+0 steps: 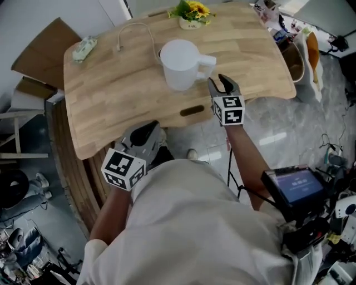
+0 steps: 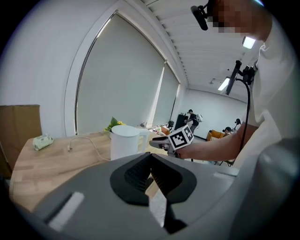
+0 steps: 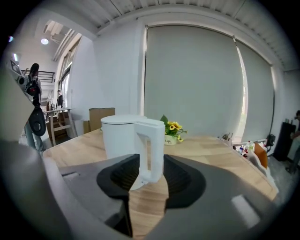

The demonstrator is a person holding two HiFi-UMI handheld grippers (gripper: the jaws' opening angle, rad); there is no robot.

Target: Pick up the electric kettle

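A white electric kettle [image 1: 179, 61] [image 2: 124, 140] [image 3: 121, 136] stands upright on the wooden table [image 1: 111, 94], its handle [image 1: 206, 60] [image 3: 152, 145] pointing right, toward my right gripper. My right gripper [image 1: 221, 83] [image 3: 151, 160] [image 2: 158, 139] is open just short of the handle, which lines up between the jaws; the pads do not press on it. My left gripper [image 1: 147, 132] [image 2: 151, 157] hangs at the table's near edge, well short of the kettle, its jaws together with nothing in them.
A small pot of yellow flowers [image 1: 191, 14] [image 3: 171, 133] stands behind the kettle. A white cable [image 1: 133, 28] and a green packet [image 1: 84, 48] lie at the far left. A cardboard box [image 1: 41, 53] sits left of the table, clutter [image 1: 300, 50] at its right end.
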